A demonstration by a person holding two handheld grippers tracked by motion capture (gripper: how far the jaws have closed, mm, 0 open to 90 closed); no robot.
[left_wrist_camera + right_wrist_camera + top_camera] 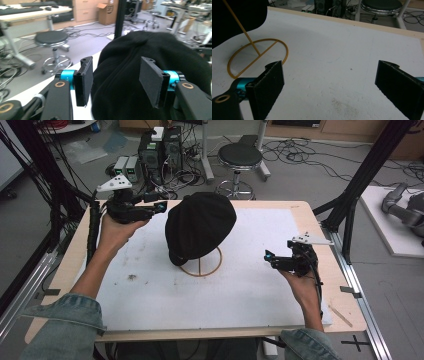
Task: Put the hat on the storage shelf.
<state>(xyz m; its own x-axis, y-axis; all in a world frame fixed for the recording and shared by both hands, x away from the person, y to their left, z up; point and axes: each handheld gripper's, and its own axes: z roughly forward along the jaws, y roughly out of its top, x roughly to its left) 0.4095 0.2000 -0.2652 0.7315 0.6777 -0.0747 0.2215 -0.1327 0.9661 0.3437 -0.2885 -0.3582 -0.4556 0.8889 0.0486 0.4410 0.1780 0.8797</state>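
The black cap (200, 227) sits on its yellow wire stand (201, 266) mid-table, ungrasped, so any handling looks barely begun: the left gripper (159, 208) hovers just beside it with jaws apart, the right gripper (269, 256) well apart, wide open and empty.

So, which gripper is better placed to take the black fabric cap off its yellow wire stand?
Left gripper: open jaws beside the black fabric cap. Right gripper is farther off.
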